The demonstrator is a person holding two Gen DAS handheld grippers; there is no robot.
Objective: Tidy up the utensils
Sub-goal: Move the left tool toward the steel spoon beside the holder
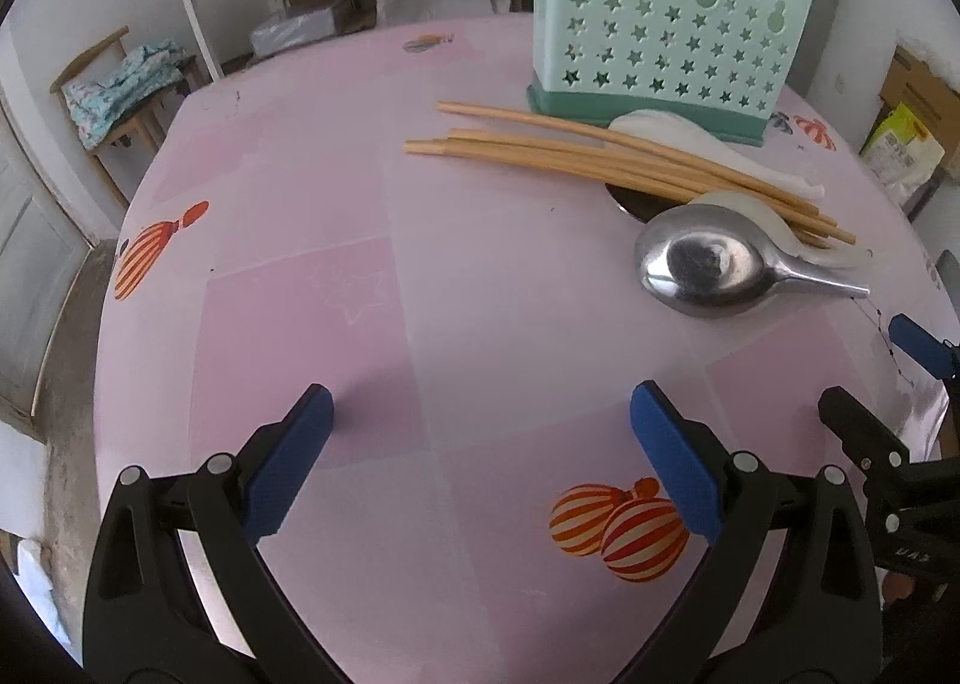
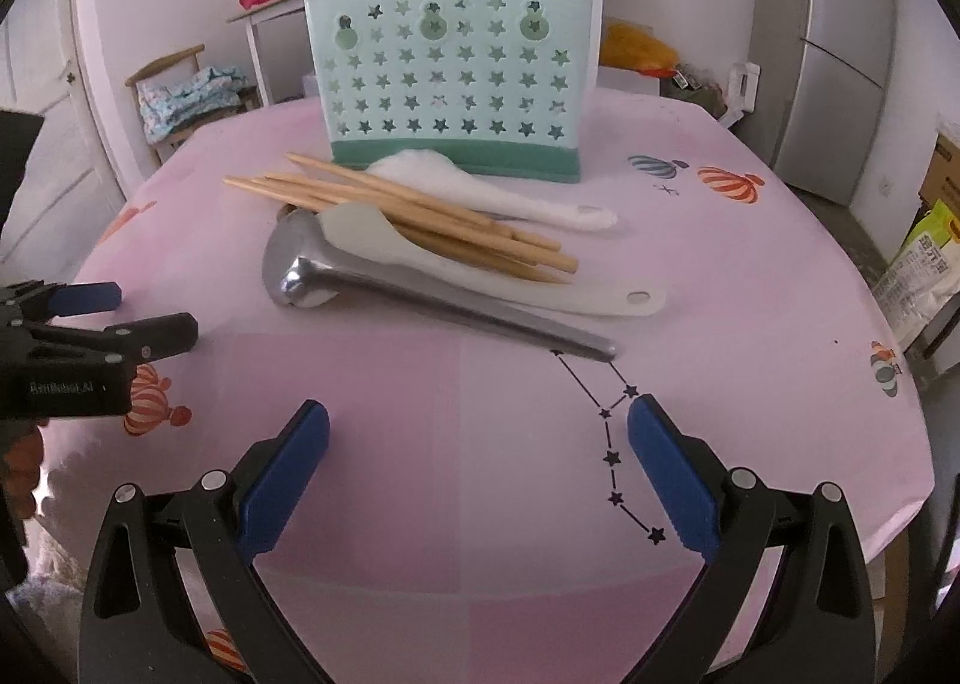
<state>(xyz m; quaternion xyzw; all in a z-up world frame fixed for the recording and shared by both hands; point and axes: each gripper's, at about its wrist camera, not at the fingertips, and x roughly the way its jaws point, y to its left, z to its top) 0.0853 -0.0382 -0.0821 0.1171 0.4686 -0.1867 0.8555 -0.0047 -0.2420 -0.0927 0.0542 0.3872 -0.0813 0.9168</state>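
Left wrist view: the left gripper (image 1: pixel 480 402) hovered above the pink tablecloth (image 1: pixel 360 294) with its two blue-padded fingers (image 1: pixel 288 462) spread wide apart and nothing between them. The utensils lay ahead and to the right. A bundle of wooden chopsticks (image 1: pixel 600 159) lay flat in front of the mint-green holder (image 1: pixel 660 24), a perforated caddy with star-shaped cut-outs standing upright at the far side of the table. The chopsticks rested across a white spoon (image 1: pixel 690 135) lying just in front of the holder's base. A metal spoon (image 1: pixel 702 267) lay nearer the camera, bowl toward the left, touching a second pale spoon (image 1: pixel 774 216) beneath the chopstick tips. The right gripper (image 1: pixel 888 384) showed at the right edge, its tips separated.

Right wrist view: the right gripper (image 2: pixel 480 414) was likewise held over the tablecloth (image 2: pixel 750 264), its fingers (image 2: pixel 672 474) wide apart and empty. The holder (image 2: pixel 450 78) stood upright at the centre rear. Directly in front of it lay the white spoon (image 2: pixel 510 192), the chopsticks (image 2: pixel 420 219), the pale spoon (image 2: pixel 540 288) and the metal spoon (image 2: pixel 420 294), overlapping in one pile, with the metal spoon's handle pointing toward the right finger. The left gripper (image 2: pixel 132 315) entered from the left edge, its tips apart, well clear of the pile. All utensils lay outside the holder.
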